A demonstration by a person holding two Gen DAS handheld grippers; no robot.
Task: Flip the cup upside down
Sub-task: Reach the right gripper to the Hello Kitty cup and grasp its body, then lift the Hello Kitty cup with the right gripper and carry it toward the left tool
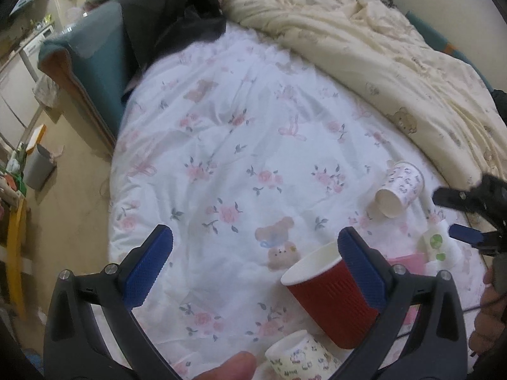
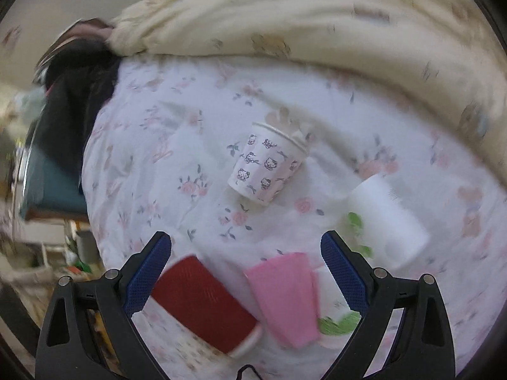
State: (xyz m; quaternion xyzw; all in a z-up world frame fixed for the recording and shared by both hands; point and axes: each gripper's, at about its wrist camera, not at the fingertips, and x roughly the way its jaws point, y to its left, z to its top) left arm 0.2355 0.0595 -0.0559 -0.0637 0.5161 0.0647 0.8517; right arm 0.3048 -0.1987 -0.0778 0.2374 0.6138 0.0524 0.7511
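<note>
A red ribbed paper cup (image 1: 329,297) lies tilted on the floral bedsheet (image 1: 221,158), mouth up-left, partly behind the right finger of my open left gripper (image 1: 255,247). It also shows in the right wrist view (image 2: 202,304), lying on its side. A white cup with a cat print (image 1: 399,188) lies on its side further right; in the right wrist view (image 2: 269,163) it lies ahead of my open, empty right gripper (image 2: 245,250). That gripper shows at the right edge of the left wrist view (image 1: 450,215).
A pink cup (image 2: 285,297) and a white cup with green print (image 2: 383,218) lie near the right gripper. A cream cup with a bear print (image 1: 301,356) lies below the red cup. A cream blanket (image 1: 396,47) is bunched along the far side. The bed edge and floor (image 1: 73,190) are at left.
</note>
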